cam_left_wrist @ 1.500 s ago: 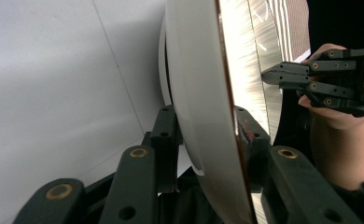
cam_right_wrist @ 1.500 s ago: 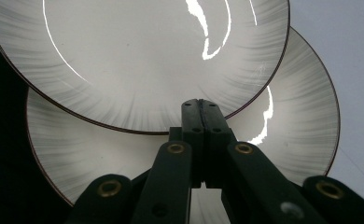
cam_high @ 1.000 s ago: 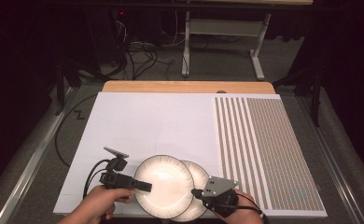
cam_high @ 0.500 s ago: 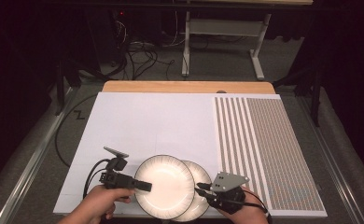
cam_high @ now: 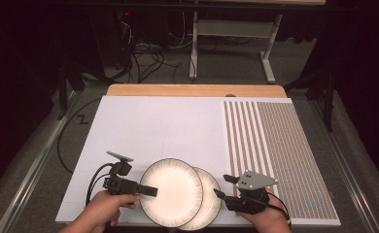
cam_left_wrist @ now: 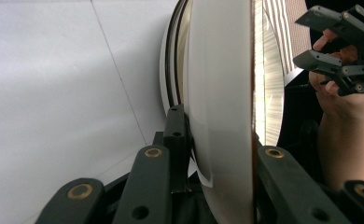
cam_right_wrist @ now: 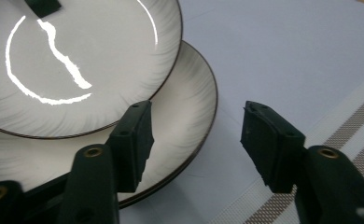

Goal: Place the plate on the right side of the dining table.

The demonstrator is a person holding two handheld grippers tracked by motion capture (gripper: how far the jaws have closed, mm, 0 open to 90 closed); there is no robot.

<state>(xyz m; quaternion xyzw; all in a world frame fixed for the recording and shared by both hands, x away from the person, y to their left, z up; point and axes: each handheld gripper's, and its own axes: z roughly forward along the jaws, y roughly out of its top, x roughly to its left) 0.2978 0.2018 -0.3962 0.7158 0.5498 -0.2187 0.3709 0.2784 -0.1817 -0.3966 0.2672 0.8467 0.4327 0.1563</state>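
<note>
Though half-covered, lower plate visible

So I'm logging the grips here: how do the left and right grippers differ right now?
The left gripper is shut on the upper plate, one of its fingers pressed against the rim; the right gripper is open and holds nothing. The left reaches over the upper plate, while the right sits beside the lower plate. Both are black, two-fingered and hand-held.

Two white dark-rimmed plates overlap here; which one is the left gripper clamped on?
The upper plate, lying over the lower plate. The left gripper pinches its left rim; the open right gripper touches neither.
</note>
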